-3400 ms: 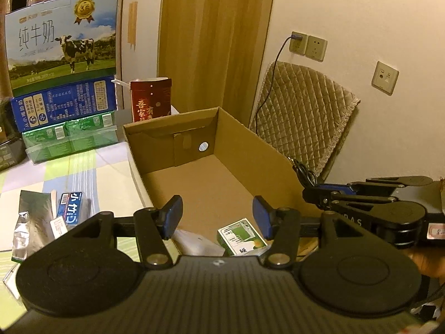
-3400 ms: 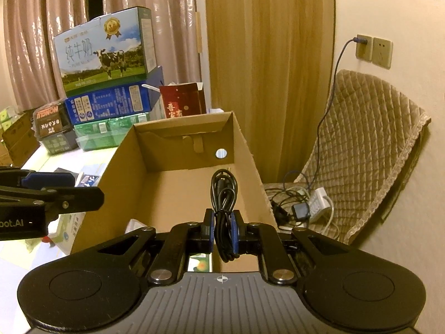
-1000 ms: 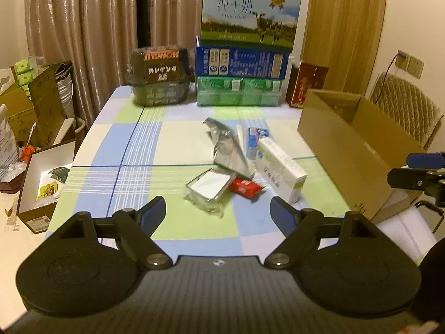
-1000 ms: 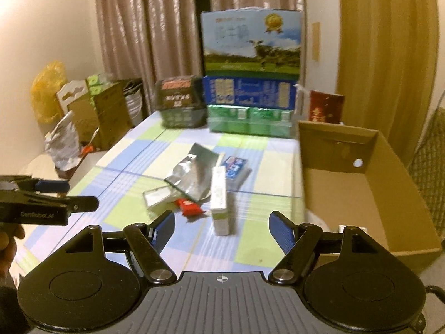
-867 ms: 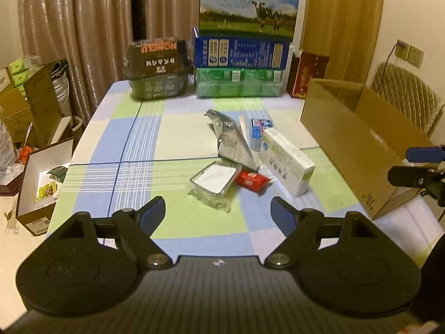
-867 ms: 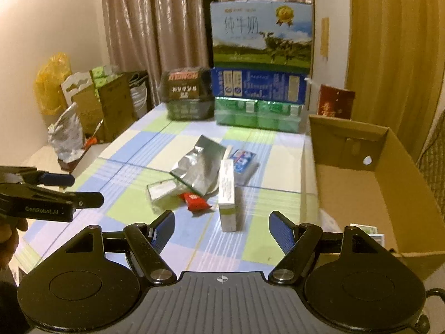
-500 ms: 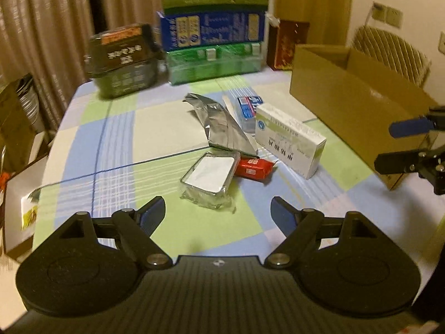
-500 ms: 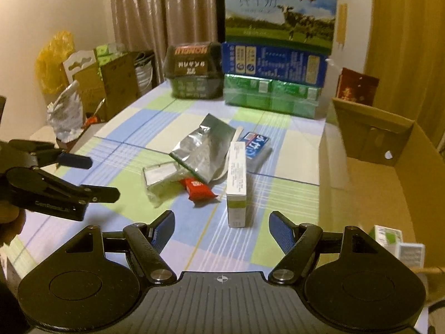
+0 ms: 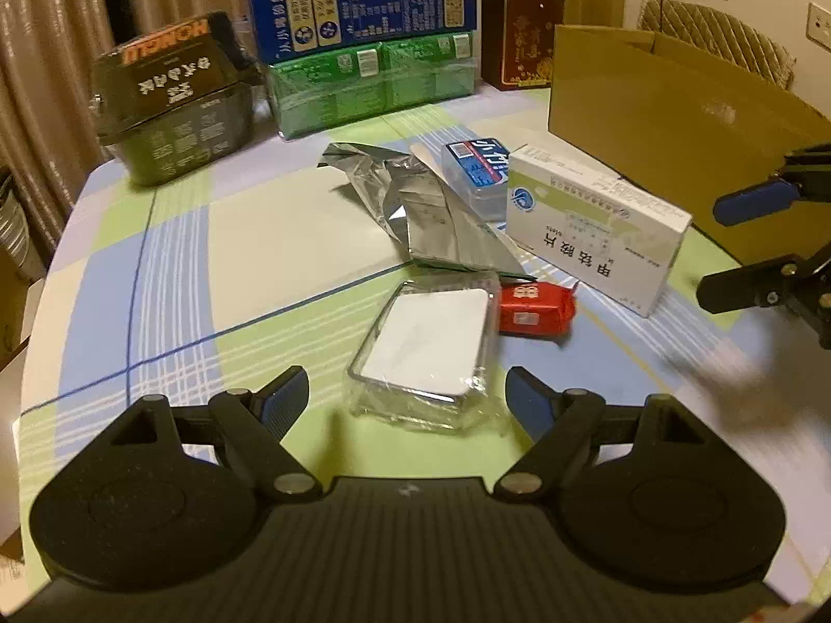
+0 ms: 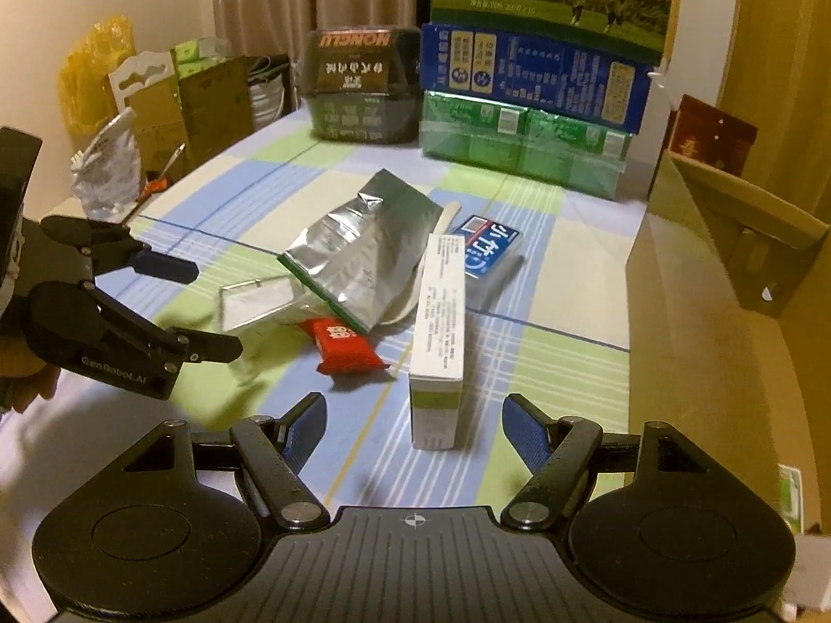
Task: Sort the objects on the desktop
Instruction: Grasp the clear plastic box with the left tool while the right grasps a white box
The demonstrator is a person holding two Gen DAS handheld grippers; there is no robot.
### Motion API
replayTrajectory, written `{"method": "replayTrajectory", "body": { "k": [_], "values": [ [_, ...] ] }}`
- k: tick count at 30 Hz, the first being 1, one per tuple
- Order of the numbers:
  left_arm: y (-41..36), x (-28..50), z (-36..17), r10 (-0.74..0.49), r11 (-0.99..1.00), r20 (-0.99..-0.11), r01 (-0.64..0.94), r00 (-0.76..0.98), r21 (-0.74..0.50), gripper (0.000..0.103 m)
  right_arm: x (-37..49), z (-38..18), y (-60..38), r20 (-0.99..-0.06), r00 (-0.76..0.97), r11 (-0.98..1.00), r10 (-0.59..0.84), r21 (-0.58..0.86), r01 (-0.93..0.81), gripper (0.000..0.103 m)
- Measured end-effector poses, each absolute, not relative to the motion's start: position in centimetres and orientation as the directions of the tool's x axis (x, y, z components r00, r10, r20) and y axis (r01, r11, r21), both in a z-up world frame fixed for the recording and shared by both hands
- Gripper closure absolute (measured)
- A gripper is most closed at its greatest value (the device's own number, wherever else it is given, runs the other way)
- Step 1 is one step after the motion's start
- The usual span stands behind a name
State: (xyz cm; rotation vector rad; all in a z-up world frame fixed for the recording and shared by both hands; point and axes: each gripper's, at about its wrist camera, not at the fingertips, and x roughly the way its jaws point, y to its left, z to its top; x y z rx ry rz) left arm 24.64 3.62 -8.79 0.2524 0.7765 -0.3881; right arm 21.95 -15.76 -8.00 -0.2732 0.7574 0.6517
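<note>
Both tongs gape wide, empty; foil pouch (image 9: pixel 436 213) partly hides the wooden stick (image 10: pixel 447 214).

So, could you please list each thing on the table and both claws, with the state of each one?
Left claw: open, empty.
Right claw: open, empty.
Clear pack: lying flat, in front of left claw.
Red packet: lying flat, beside the pack.
White box: standing on its long edge.
Foil bag: crumpled, lying flat.
Blue box: lying flat.
Carton: open on top.

left hand-held gripper (image 9: pixel 405 397) | black body | blue pads (image 9: pixel 283 405) | silver screws
</note>
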Motion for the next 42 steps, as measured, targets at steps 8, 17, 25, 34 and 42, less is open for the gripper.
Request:
{"method": "replayTrajectory", "body": {
  "k": [8, 17, 25, 34, 42],
  "values": [
    [3.1, 26.7, -10.2, -0.293, 0.873, -0.731, 0.485, 0.616, 0.059, 0.024, 24.2, -9.8, -14.7, -0.73, 0.541, 0.781, 0.419, -0.014, -0.624, 0.032],
    [2.7, 26.8, -10.8, -0.294, 0.868, -0.749, 0.494, 0.593, 0.05, 0.043, 25.7, -10.7, -14.3, -0.738, 0.543, 0.799, 0.401, -0.008, -0.601, 0.061],
    [2.2, 23.0, -9.9, -0.231, 0.949, -0.773, 0.312, 0.591, -0.044, 0.046, 24.8, -10.2, -16.0, -0.747, 0.552, 0.839, 0.37, 0.013, -0.544, 0.083],
    [-0.5, 16.1, -7.8, -0.184, 0.973, -0.761, 0.225, 0.622, -0.051, 0.047, 17.9, -9.5, -19.4, -0.755, 0.541, 0.862, 0.37, 0.063, -0.503, 0.083],
    [-1.8, 13.6, -7.8, -0.233, 0.945, -0.738, 0.328, 0.633, -0.016, 0.038, 16.3, -9.6, -20.0, -0.754, 0.527, 0.856, 0.391, 0.087, -0.51, 0.078]
  ]
}}
